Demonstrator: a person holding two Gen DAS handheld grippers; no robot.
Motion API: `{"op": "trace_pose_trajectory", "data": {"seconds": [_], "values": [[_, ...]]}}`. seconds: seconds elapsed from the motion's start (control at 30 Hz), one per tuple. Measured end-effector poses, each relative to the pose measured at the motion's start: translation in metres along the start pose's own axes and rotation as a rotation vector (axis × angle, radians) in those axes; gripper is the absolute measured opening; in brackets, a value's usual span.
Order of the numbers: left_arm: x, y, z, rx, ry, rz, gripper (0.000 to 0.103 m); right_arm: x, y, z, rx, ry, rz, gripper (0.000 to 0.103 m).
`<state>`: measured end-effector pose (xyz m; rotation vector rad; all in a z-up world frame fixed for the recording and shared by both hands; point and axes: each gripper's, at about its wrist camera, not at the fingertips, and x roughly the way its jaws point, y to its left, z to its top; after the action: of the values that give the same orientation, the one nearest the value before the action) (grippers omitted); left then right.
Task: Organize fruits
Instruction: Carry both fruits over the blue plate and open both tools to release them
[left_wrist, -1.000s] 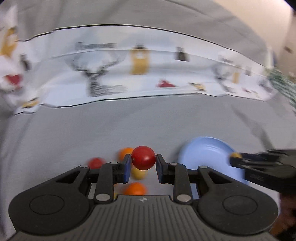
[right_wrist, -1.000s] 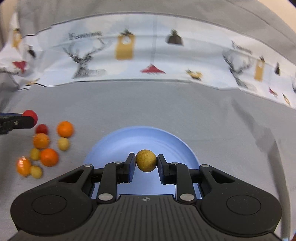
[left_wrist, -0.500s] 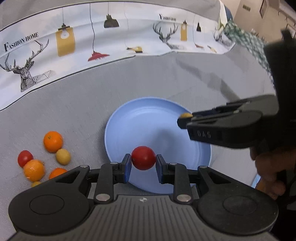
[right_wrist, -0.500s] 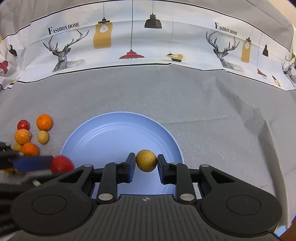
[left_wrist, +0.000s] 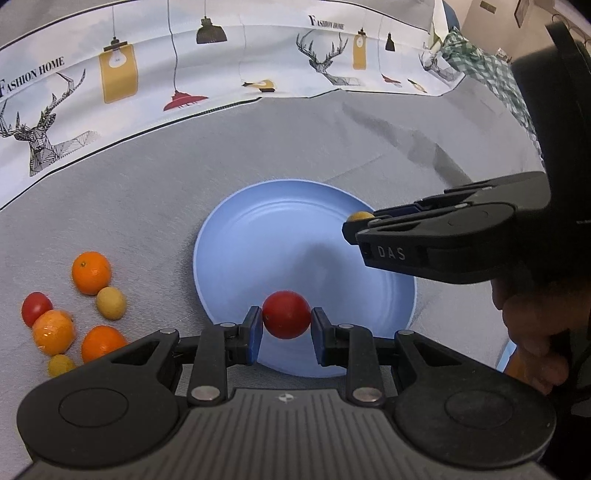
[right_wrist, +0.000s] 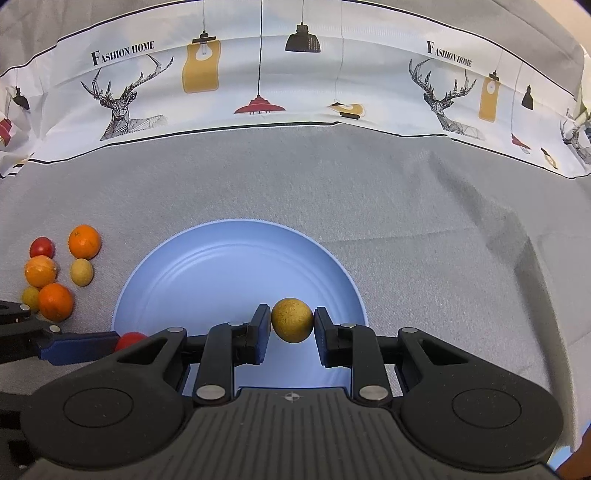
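A round blue plate (left_wrist: 258, 236) (right_wrist: 207, 273) lies bare on the grey cloth. My left gripper (left_wrist: 286, 321) is shut on a red tomato (left_wrist: 286, 319), held over the plate's near rim. My right gripper (right_wrist: 291, 320) is shut on a small yellow-brown fruit (right_wrist: 291, 319), also above the plate's near side. From the left wrist view the right gripper (left_wrist: 360, 221) reaches in from the right with the yellow fruit (left_wrist: 360, 215) at its tip. In the right wrist view the left gripper enters low at the left with the tomato (right_wrist: 129, 339) partly hidden.
Several loose fruits lie in a cluster left of the plate: oranges (left_wrist: 91, 272) (right_wrist: 84, 242), a red tomato (left_wrist: 36, 308) (right_wrist: 41, 247) and small yellow fruits (left_wrist: 110, 302) (right_wrist: 81, 272). A printed white cloth (right_wrist: 295, 85) borders the far side. A hand (left_wrist: 535, 332) holds the right gripper.
My left gripper has carried the red tomato from above the fruit cluster rightward and down to over the plate, then held still. The right gripper with the yellow fruit has barely moved.
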<state>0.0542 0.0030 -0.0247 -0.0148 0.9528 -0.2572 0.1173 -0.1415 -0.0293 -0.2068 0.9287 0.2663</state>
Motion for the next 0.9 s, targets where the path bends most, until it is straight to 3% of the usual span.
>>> {"op": "trace_pose_trajectory", "data": {"seconds": [0.9], "values": [[0.0016, -0.0015, 0.0016, 0.013, 0.0, 0.001, 0.031, 0.0048, 0.0066, -0.0007, -0.006, 0.012, -0.028, 0.027]]}}
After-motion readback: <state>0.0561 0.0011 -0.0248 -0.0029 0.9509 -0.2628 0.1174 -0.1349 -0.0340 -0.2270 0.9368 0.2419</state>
